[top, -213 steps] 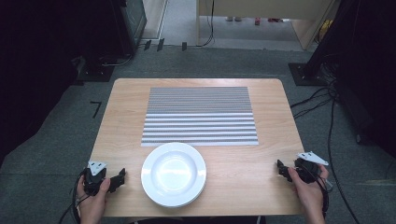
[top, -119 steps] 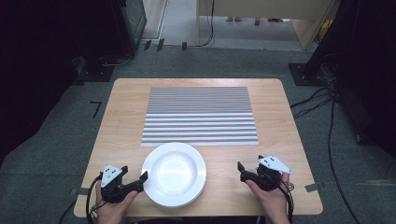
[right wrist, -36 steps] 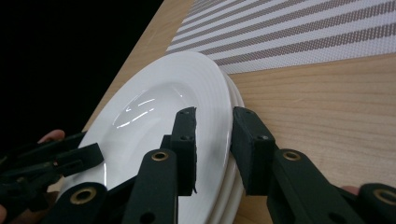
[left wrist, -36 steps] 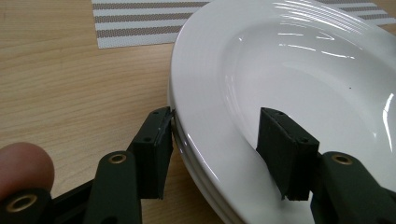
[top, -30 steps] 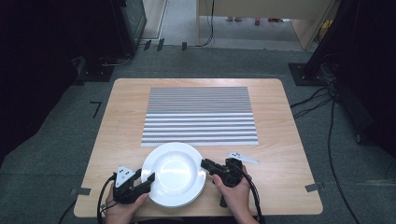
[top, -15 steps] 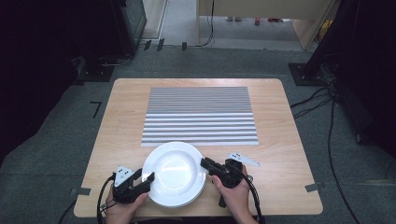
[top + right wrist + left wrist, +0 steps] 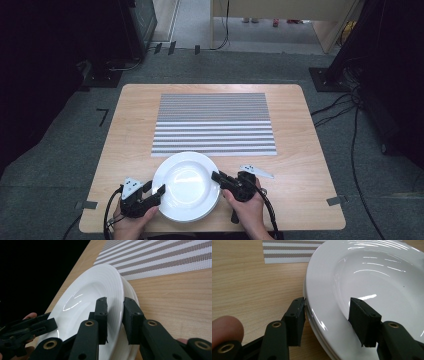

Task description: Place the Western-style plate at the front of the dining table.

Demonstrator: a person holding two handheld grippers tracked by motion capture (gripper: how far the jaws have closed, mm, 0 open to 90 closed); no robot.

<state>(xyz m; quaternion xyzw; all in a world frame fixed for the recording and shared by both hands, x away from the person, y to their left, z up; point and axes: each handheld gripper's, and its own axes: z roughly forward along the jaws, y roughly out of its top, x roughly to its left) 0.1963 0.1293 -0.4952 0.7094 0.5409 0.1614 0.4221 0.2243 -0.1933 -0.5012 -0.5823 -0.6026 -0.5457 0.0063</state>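
A white plate (image 7: 186, 186) sits at the near edge of the wooden worktop (image 7: 300, 165), directly in front of you. In both gripper views a second rim shows beneath it, so it appears to be stacked on another plate.

Your left tongs (image 7: 154, 192) are at the plate's left rim. They stand partly open: one jaw is against the outer edge, the other hangs over the plate's inner slope, and whether that jaw presses on it cannot be told.

Your right tongs (image 7: 217, 177) are at the plate's right rim, closed on the top plate's edge, with one jaw above the rim and one below.

Just beyond the plate lies a grey-and-white striped placemat (image 7: 214, 123), its near edge almost touching the plate's far rim. A small grey three-cornered plate (image 7: 256, 170) on top of the right tongs shows to the right of the dish.

Past the worktop's far edge are grey carpet (image 7: 240, 65), black cables (image 7: 350, 125) and dark equipment stands (image 7: 340, 65).
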